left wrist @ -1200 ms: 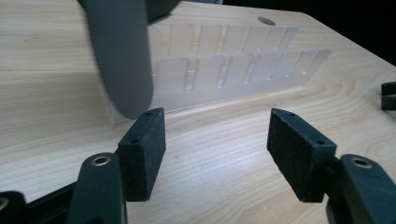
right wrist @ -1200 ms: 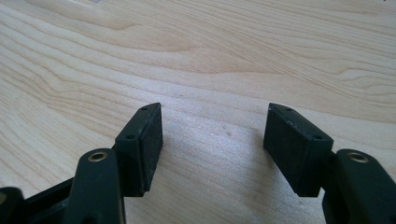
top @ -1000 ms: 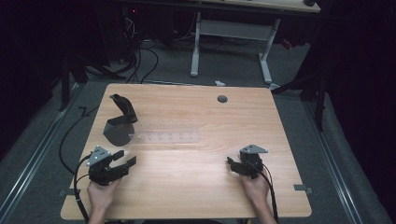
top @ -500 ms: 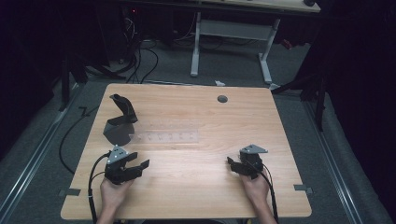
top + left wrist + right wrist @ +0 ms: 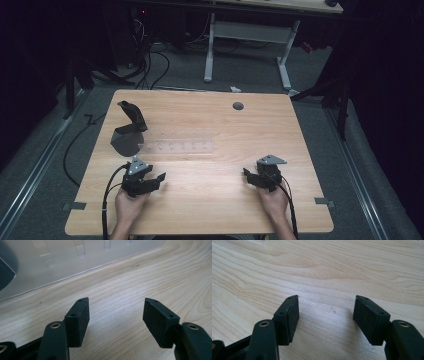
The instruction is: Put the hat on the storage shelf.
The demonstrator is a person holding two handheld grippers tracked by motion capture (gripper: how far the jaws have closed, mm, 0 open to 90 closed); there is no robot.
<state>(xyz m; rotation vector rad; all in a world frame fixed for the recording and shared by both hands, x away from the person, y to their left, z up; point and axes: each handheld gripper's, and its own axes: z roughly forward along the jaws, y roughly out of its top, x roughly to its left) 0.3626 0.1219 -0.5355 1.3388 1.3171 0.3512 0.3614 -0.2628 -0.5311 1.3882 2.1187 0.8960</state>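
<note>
My left gripper (image 5: pixel 156 178) rests low over the wooden table (image 5: pixel 210 125) at the front left, open, with bare wood between its black pads (image 5: pixel 79 317). Just beyond it lies a clear plastic strip (image 5: pixel 175 147) with several slots, whose near edge (image 5: pixel 82 262) crosses the left gripper view ahead of the jaws. A black stand (image 5: pixel 129 130) with a round base and a bent arm sits at the strip's left end. My right gripper (image 5: pixel 250 176) lies at the front right, open, nothing between its pads (image 5: pixel 369 317).
A round grommet hole (image 5: pixel 238 106) sits near the table's far edge. Cables trail from both grippers over the front edge. Beyond the table stand a white desk frame (image 5: pixel 250 35) and loose cables on the dark floor.
My left gripper has moved right and forward toward the clear strip and sunk closer to the table. The right gripper has stayed where it was.
</note>
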